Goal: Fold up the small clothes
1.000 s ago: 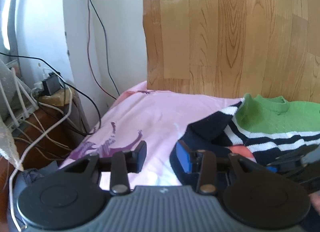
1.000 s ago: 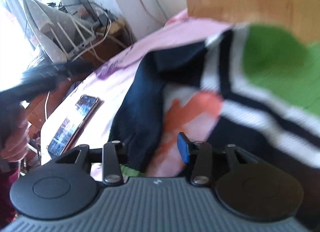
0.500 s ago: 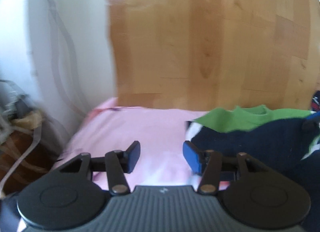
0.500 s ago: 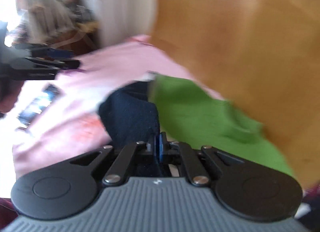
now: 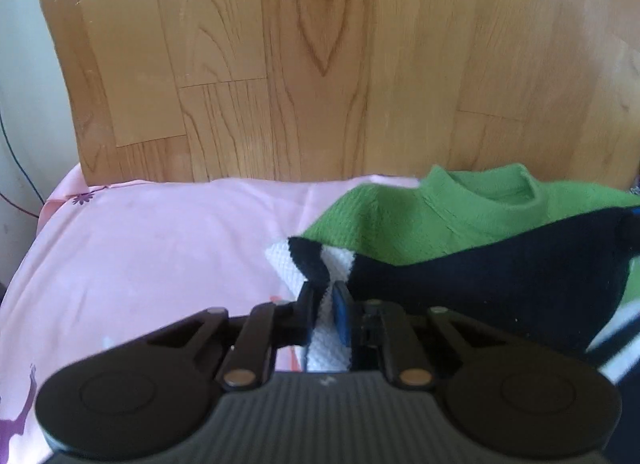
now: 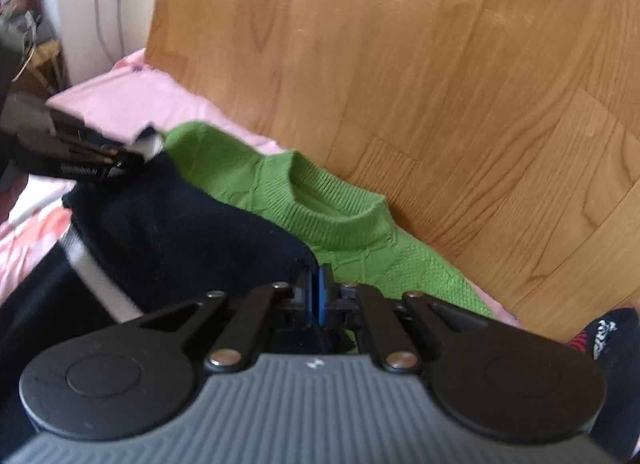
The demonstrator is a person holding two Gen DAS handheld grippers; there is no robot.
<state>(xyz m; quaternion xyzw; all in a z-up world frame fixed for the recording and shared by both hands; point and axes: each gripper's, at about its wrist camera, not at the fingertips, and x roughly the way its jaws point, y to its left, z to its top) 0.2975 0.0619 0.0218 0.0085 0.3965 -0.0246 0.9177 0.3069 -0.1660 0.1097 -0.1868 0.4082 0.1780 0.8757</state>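
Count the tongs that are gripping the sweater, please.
2. The left tongs pinch the sweater at its white and navy corner; the right tongs pinch its navy edge beside the green collar.

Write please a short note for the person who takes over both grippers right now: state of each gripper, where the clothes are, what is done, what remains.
Left gripper: shut on the sweater, pinching its white and navy edge at the shoulder side.
Right gripper: shut on the sweater, on the navy fold near the green collar.
The sweater lies on the pink sheet, against the wooden headboard.
Done: a navy part is folded across the green chest.
Left: lay this fold flat, release, finish the remaining folds. A dark garment waits at the right edge.
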